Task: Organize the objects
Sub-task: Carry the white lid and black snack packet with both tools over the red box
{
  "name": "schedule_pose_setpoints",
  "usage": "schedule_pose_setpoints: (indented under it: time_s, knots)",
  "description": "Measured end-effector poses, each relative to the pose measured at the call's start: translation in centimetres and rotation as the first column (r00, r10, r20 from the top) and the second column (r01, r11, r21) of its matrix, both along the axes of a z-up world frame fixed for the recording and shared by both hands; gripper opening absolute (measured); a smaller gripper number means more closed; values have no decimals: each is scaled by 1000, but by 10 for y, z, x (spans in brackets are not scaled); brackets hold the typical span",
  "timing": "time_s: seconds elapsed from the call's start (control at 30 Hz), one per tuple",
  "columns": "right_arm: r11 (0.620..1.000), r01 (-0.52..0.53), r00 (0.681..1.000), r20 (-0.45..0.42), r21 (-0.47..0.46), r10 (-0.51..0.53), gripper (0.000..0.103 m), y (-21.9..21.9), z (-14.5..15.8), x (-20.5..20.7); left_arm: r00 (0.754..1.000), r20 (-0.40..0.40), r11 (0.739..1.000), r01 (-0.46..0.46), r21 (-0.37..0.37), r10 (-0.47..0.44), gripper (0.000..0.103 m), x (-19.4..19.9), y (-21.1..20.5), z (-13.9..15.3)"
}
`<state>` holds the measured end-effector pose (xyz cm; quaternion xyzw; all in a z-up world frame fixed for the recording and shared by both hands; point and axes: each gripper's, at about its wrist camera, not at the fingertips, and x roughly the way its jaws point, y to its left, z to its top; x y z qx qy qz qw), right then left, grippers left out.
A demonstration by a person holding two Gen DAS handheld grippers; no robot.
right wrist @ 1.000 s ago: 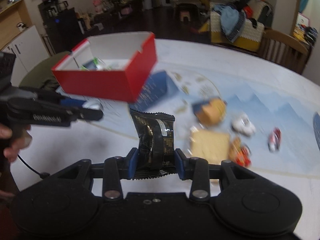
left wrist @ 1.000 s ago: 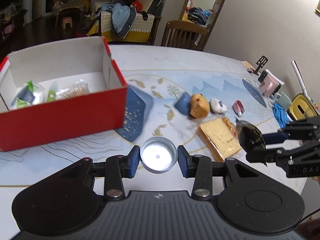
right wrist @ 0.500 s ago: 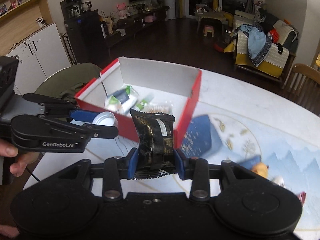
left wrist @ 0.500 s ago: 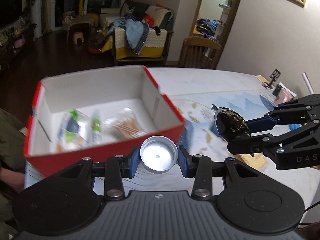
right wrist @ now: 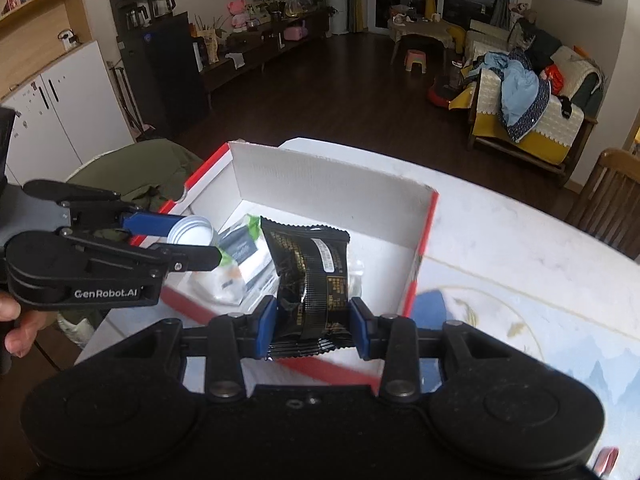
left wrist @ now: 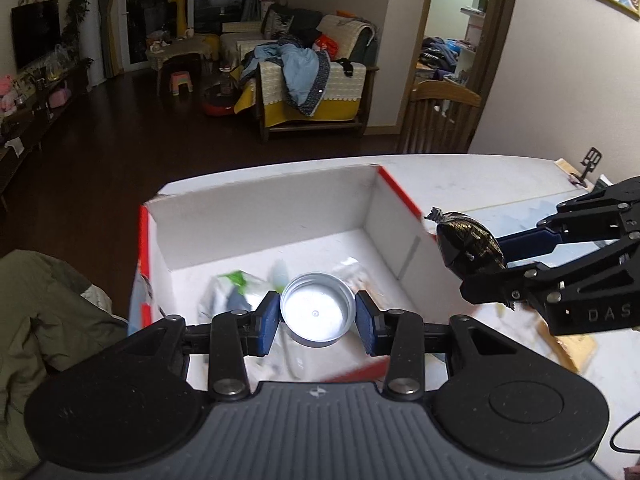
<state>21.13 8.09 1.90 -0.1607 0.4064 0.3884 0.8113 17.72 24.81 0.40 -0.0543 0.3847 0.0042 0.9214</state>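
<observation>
Left wrist view: my left hand-held gripper [left wrist: 318, 318] is clamped on a round metal lid [left wrist: 318, 316], open side facing the camera, and I hold it above the interior of the red cardboard box [left wrist: 264, 216], directly over the blurred packets lying on its floor. The box therefore lies straight below and ahead of this lid; a release here should, in my judgement, land it inside. To the right, my right hand-held gripper [left wrist: 476, 258] carries a black snack packet [left wrist: 468, 246] just outside the box's right wall, so the box lies to its left. Right wrist view: the right hand-held gripper [right wrist: 312, 320] is closed on the black snack packet [right wrist: 310, 272], long axis pointing away from me toward the far wall of the red cardboard box [right wrist: 328, 180]. The left hand-held gripper [right wrist: 188, 240] with the round metal lid [right wrist: 191, 231] sits over the box's left side. I judge the left arm nearer to its drop. The box rests on the counter [right wrist: 520, 232].
</observation>
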Motion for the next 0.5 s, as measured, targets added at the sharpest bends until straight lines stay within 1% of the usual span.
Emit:
schedule_pose_setpoints:
  time_s: [0.17, 0.37, 0.5]
  knots:
    - [999, -11, 1000, 19, -45, 12, 38, 25, -12, 7, 1000, -20, 1000, -19, 22, 19, 39, 24, 18, -8]
    - [989, 1, 1000, 13, -150, 1, 38, 57, -46, 18, 998, -52, 999, -38, 29, 39, 39, 60, 25, -22]
    - [980, 14, 1000, 6, -200, -13, 38, 69, -64, 23, 997, -72, 998, -32, 46, 35, 39, 81, 23, -33]
